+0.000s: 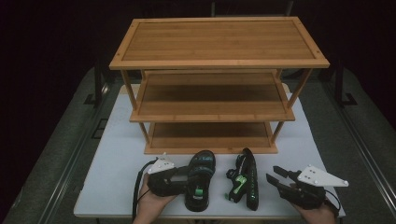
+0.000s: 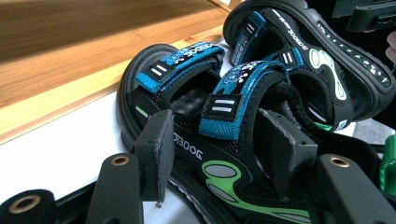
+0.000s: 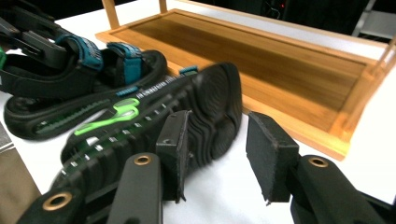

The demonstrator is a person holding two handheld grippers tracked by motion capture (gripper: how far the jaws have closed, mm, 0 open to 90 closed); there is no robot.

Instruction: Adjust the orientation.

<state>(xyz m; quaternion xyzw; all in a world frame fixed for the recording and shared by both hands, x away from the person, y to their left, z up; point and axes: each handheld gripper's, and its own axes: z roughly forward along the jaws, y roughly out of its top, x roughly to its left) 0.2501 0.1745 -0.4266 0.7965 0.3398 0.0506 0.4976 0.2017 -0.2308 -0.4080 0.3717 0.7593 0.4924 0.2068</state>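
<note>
At the table's near edge, the left gripper [image 1: 183, 179] clamps the upright sandal [image 1: 200, 179]; lift it level, keeping the right gripper [image 1: 275, 176], half open and empty, off the tipped sandal [image 1: 245, 179].

Rack [image 1: 219, 60] blocks ahead – table [image 1: 116, 154] sides free.

Two black handheld grippers: left gripper [image 1: 184, 179], right gripper [image 1: 272, 176]. Grey three-cornered plate [image 1: 161, 164] with small dark screws atop each. Black cable [image 1: 138, 186] looping off the left one. Flat black jaws with rough square foam pads [image 3: 272, 156], brass-ringed holes [image 3: 142, 160] lower down. Bare hands, no sleeves.
</note>
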